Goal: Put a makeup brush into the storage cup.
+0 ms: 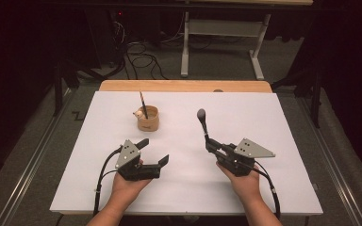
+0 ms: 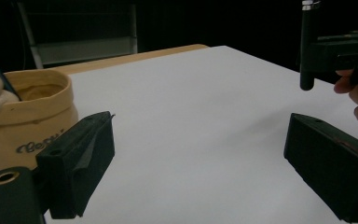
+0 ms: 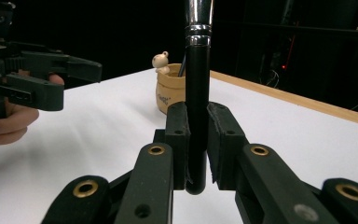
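While the brush (image 3: 198, 88) runs out the top of the right gripper view, its head is cut off there; in the high view the head is a small grey-purple blur w/ no detail. Handle is glossy black w/ a chrome ferrule. Long axis points up and away from the person, head leaning slightly toward the tan cup (image 1: 148, 118), handle end down betw. the pads. Right tongs (image 1: 210, 145) are clamped on that handle, right of the cup, above the white surface (image 1: 264, 122). Left tongs (image 1: 155, 151), just in front of the cup, stand wide apart w/ nothing betw. them.
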{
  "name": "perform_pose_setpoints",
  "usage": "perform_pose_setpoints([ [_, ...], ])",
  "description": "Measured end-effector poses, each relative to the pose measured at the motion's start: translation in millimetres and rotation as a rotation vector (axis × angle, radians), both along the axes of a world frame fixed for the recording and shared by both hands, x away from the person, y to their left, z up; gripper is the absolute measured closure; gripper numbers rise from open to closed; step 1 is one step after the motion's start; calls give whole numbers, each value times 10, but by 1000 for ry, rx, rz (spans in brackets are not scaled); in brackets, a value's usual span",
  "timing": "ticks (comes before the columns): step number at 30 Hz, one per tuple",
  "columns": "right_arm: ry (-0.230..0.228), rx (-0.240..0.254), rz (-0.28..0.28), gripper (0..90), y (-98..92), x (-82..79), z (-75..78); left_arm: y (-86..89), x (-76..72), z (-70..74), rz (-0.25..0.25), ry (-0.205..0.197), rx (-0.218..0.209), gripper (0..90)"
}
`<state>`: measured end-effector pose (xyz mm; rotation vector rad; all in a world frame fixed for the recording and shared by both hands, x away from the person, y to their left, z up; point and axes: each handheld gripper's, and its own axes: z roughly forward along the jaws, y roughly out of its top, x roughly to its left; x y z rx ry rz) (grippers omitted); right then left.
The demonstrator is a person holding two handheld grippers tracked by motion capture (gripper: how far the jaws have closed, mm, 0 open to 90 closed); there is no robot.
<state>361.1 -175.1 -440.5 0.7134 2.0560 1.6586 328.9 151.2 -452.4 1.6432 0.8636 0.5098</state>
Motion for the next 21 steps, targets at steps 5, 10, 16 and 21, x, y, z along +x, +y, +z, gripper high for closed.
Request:
perform_pose_setpoints([
  [5,5,2,13,808,33,-4,-11,-78,19,53,-14,-11,-6,99],
  [10,7,7,20,808,66,-18,-20,-126,40,96,-19,-17,-10,106],
  [16,4,7,28,808,94,-33,-23,-170,53,142,-29,-17,-26,115],
  [21,4,11,39,808,121,-36,-36,-208,64,187,-38,-21,-27,125],
])
